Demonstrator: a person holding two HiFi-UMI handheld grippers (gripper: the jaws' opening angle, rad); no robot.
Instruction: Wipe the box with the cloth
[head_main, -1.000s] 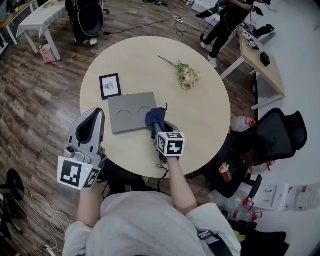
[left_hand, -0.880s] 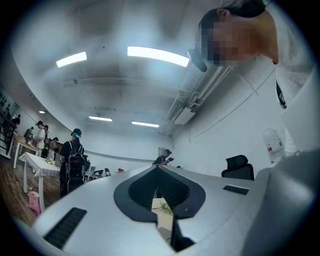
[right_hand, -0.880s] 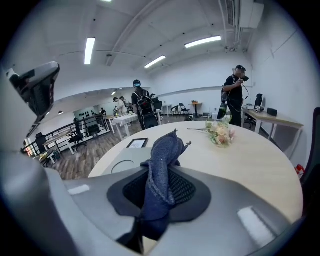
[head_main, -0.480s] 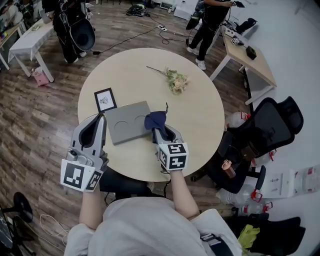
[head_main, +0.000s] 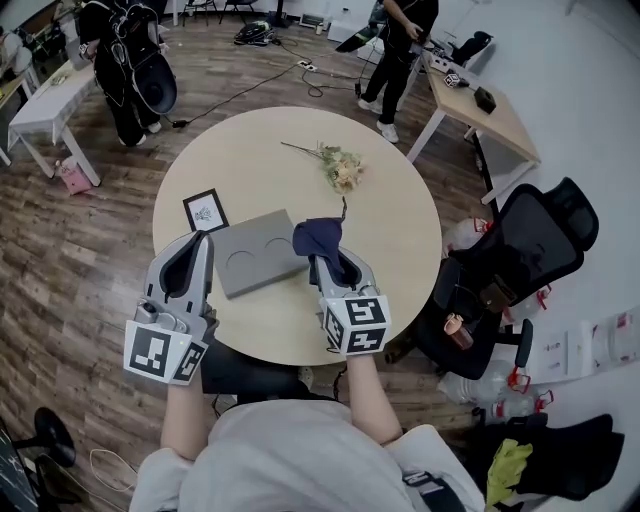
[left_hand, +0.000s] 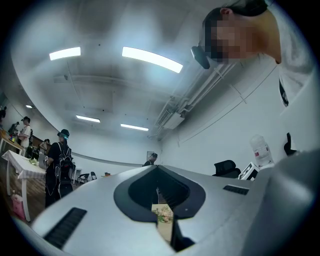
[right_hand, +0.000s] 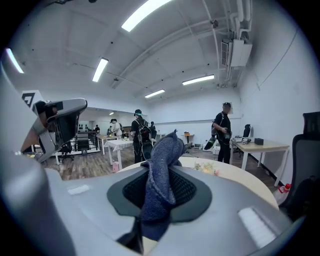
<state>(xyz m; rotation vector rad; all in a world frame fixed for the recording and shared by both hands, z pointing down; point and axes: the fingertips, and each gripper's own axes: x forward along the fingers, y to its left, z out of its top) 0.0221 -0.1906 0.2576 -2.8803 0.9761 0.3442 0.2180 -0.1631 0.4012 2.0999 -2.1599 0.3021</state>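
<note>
The grey box, flat with two round recesses in its top, lies on the round table. My right gripper is shut on the dark blue cloth and holds it in the air just off the box's right edge. In the right gripper view the cloth stands bunched between the jaws of that gripper and sticks out past the tips. My left gripper hovers at the box's left side with its jaws together and nothing in them. In its own view, the left gripper points slightly upward.
A small framed picture stands behind the box, and a bunch of flowers lies further back. A black office chair is to the right of the table. People stand near a wooden desk and a white table.
My right gripper has risen with the cloth, from low over the box's right part to higher up beside it. The left gripper has hardly moved.
</note>
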